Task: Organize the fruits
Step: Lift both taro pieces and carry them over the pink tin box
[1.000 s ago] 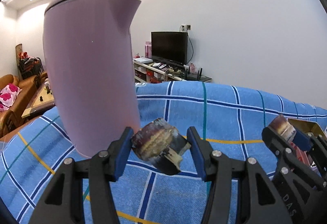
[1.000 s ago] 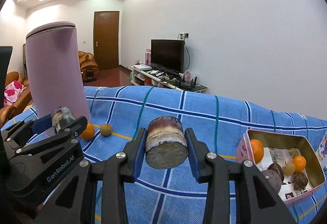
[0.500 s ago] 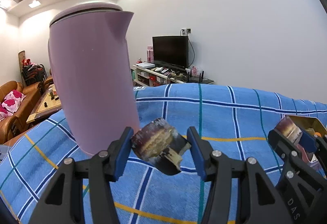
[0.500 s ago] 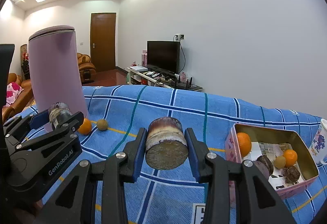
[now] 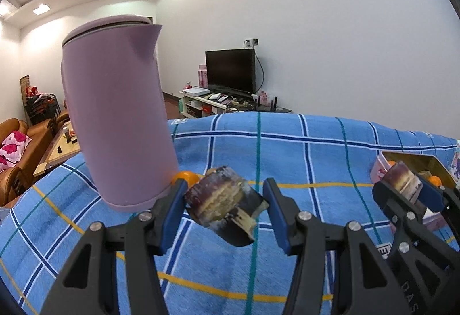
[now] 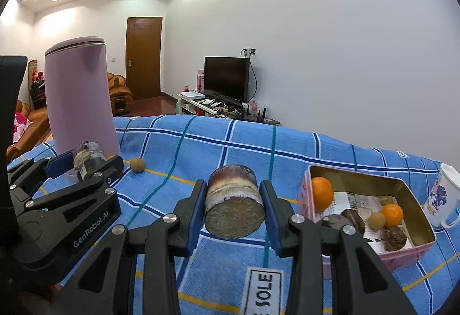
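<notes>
Two handheld grippers hang above a table draped in a blue checked cloth [image 6: 218, 142], each carrying a short cut section of purple sugarcane. The left gripper [image 5: 222, 207] pinches its sugarcane piece [image 5: 224, 207] at a tilt between blue-padded fingers [image 5: 172, 208], the frayed pale end pointing toward the camera; the piece is clear of the cloth. From the right wrist view the same gripper [image 6: 86, 164] appears at the left edge, its load in front of the base of a tall lilac kettle [image 6: 79, 102] (the kettle stands upright on the cloth, lid closed).

The right gripper [image 6: 234, 207] clamps a second sugarcane section [image 6: 234, 204] with its cut face toward the lens, both pads pressed against its sides. It shows again at the right edge of the left wrist view [image 5: 406, 187], in front of the tin.

To the right on the cloth sits a pink rectangular tin [image 6: 414, 250] lined with printed paper. Inside lie two oranges [image 6: 322, 192], a small tan round fruit [image 6: 377, 220] and a few dark brown pieces [image 6: 394, 237]. A floral white mug [image 6: 442, 200] stands just beside the tin's far right corner.

On the open cloth near the kettle, a tan longan-like fruit [image 6: 137, 164] rests alone; in the left wrist view an orange [image 5: 186, 177] peeks out at the kettle's foot. A television [image 6: 227, 77] stands against the far wall.
</notes>
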`<state>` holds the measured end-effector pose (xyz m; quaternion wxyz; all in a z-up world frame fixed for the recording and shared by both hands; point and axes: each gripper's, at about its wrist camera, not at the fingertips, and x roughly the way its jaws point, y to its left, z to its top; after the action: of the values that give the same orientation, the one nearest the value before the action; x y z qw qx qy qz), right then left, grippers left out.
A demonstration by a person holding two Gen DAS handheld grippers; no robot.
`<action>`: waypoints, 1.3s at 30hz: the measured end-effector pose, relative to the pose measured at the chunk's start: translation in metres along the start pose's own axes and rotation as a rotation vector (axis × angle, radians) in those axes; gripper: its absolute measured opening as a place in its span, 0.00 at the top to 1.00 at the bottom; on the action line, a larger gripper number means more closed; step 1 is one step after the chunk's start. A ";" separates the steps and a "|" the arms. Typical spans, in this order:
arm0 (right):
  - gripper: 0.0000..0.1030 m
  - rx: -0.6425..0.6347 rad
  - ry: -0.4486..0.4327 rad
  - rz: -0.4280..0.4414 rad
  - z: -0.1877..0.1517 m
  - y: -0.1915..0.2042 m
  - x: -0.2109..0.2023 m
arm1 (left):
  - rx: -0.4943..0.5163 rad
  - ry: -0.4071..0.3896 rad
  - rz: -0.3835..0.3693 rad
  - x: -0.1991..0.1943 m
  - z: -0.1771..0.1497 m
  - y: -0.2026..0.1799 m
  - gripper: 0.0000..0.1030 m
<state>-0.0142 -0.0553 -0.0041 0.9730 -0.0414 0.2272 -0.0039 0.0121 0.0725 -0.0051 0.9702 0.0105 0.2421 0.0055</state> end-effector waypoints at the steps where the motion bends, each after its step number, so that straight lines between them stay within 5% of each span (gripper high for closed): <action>1: 0.61 0.001 0.001 0.000 -0.001 -0.002 -0.001 | 0.002 0.001 -0.002 -0.001 -0.001 -0.002 0.46; 39: 0.61 0.001 0.004 -0.124 -0.022 -0.105 -0.038 | 0.113 -0.022 -0.138 -0.040 -0.010 -0.113 0.46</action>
<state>-0.0566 -0.1611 0.0018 0.9704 -0.0552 0.2262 -0.0646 -0.0274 -0.0405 0.0026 0.9688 0.0487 0.2313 -0.0750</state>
